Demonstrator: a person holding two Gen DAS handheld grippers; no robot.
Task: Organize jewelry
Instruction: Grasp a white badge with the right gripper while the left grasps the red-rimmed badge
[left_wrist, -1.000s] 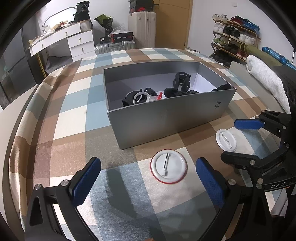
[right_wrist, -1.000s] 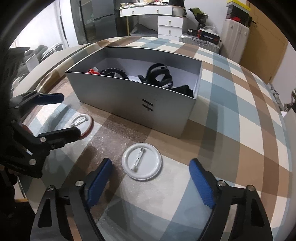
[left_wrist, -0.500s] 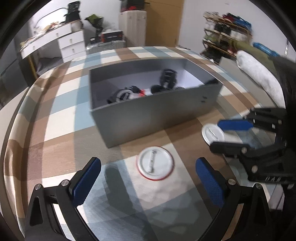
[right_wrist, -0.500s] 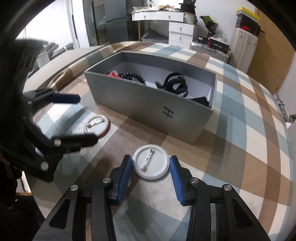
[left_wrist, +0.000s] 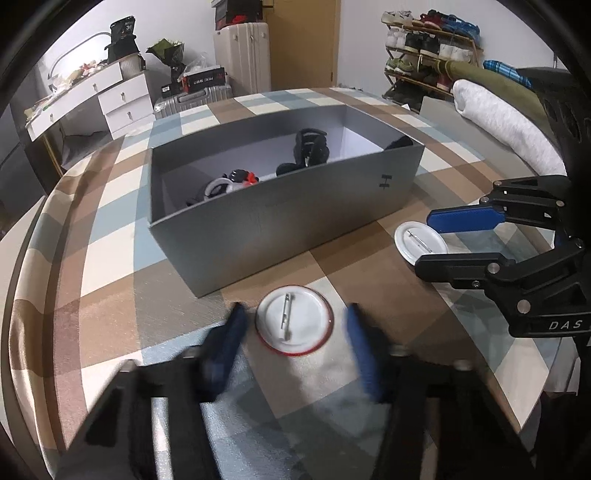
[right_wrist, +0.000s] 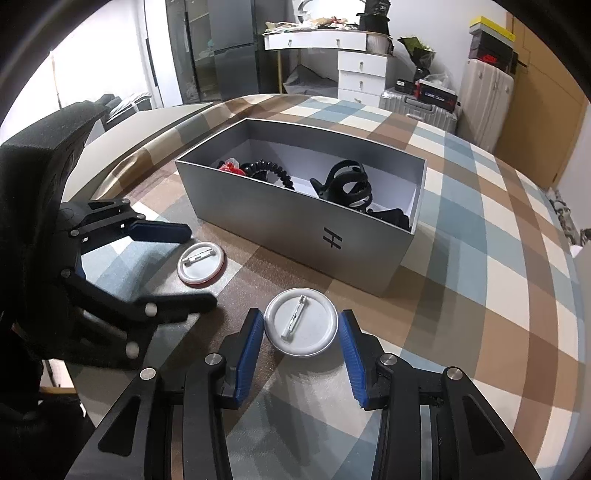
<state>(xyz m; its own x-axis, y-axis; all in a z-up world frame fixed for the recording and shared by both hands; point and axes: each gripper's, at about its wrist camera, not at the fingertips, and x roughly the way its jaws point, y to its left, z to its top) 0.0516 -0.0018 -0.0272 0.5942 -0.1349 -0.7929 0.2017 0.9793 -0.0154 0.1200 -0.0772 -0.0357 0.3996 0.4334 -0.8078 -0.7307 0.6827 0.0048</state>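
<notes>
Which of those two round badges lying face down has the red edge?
The red-rimmed badge between the left gripper fingers; the all-white badge sits between the right gripper pads.

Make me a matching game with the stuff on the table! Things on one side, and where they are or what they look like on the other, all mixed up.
Things:
1. box
2. red-rimmed badge
3. claw clip
4. checked cloth

Descriptions:
A. black, lying inside the box
B. pin side up on the cloth, in front of the box
C. brown, blue and cream squares
D. silver grey, with a small black mark on its front

Pairs: 1-D, 2-B, 3-A, 4-C
</notes>
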